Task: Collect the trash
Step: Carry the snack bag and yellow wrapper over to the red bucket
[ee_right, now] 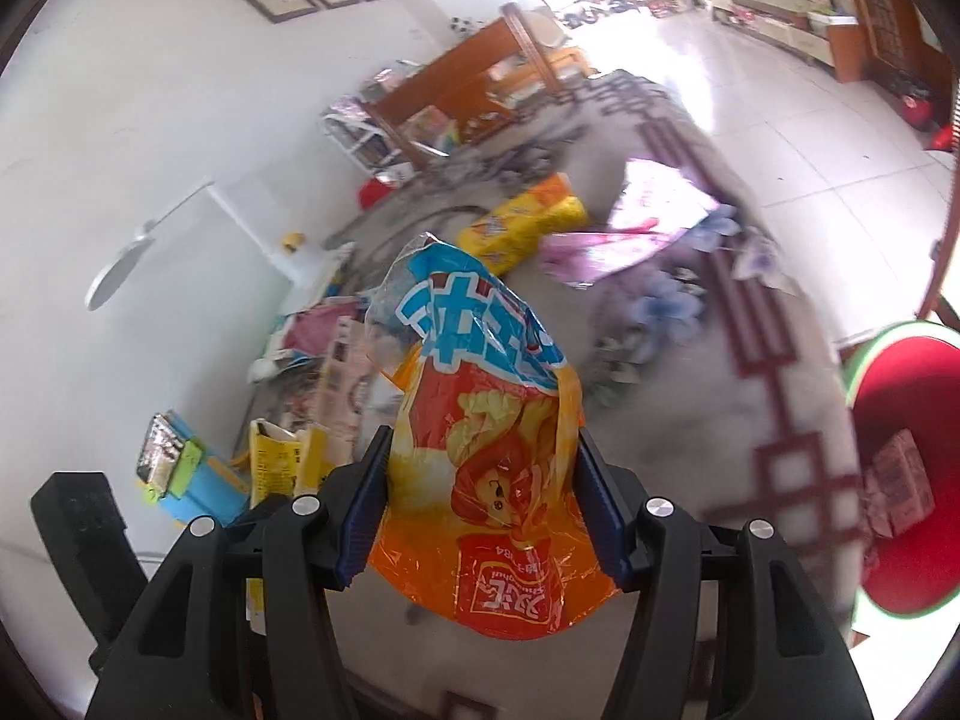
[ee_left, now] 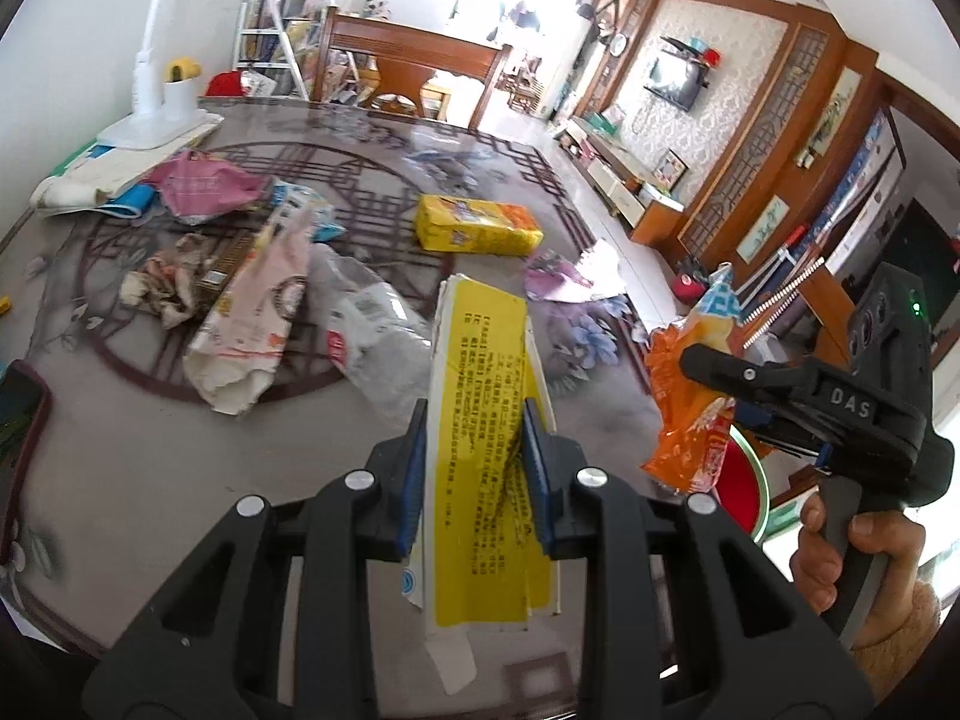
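My left gripper (ee_left: 474, 444) is shut on a flattened yellow carton (ee_left: 480, 420) that sticks up between its blue pads, above the table. My right gripper (ee_right: 480, 468) is shut on a crumpled orange snack bag (ee_right: 486, 456) with a blue-and-white top. In the left wrist view that right gripper (ee_left: 696, 372) shows at the right edge with the orange snack bag (ee_left: 690, 396), held by a person's hand (ee_left: 852, 546). A red bin with a green rim (ee_right: 900, 456) stands past the table's right edge with pink scraps inside; the red bin (ee_left: 741, 480) peeks out behind the bag.
The patterned table (ee_left: 180, 480) holds more litter: a yellow tissue pack (ee_left: 474, 222), a pink paper bag (ee_left: 252, 324), a clear plastic wrapper (ee_left: 372, 336), crumpled paper (ee_left: 168, 282), a pink wrapper (ee_left: 204, 180) and a purple one (ee_left: 564, 282). A white lamp base (ee_left: 156, 120) stands far left.
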Demonstrator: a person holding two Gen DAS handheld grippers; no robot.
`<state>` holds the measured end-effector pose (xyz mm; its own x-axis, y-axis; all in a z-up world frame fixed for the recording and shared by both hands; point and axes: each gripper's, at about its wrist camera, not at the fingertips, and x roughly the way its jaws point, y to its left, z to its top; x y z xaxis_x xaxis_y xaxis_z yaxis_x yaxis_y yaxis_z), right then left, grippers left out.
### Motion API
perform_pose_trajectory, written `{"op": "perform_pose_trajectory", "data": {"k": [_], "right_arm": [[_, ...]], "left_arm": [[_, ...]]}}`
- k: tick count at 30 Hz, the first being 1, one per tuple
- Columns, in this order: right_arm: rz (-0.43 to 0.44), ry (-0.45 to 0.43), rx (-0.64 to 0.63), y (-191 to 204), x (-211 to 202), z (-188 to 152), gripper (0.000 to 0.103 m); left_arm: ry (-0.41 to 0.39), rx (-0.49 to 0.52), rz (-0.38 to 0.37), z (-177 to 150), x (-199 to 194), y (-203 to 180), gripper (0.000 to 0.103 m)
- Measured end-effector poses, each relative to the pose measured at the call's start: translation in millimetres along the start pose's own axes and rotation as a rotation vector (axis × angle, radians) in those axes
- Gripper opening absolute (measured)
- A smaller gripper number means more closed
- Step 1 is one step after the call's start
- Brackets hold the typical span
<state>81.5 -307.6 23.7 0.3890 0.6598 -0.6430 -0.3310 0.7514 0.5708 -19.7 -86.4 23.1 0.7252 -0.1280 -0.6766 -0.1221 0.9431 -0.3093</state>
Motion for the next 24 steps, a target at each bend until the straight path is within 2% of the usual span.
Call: {"op": "perform_pose_trajectory", "data": {"k": [2,4,10,17,21,24], "right_arm": [[-0.089,-0.017,-0.042,-2,-6,-1,0.057],[-0.138,-0.038,-0.075,-3,-12,-2,0.057],[-0.198,-0.057,-0.071,-21,-23,-2,0.057],[-0.220,-0.062,-0.039,-37,-33,0,0.057],[-0.227,-0.062,-0.024,-44,-35,2,0.057],[-0.256,-0.076,-0.023,-51,-43,3,0.057]], "left_arm": [[0.010,0.012,-0.012,-1,5,-10,0.028],[0.016,0.032,-0.022,-3,9,-21,0.028],[0.039,0.073,-0.049,-5,19,-46,0.028],[0.067,0.118,-0.076,-9,32,-69,0.028],[0.093,0.115,-0.082,-13,41,-76,0.028],[0.114,0.103,-0.118,-13,48,-86,0.028]]}}
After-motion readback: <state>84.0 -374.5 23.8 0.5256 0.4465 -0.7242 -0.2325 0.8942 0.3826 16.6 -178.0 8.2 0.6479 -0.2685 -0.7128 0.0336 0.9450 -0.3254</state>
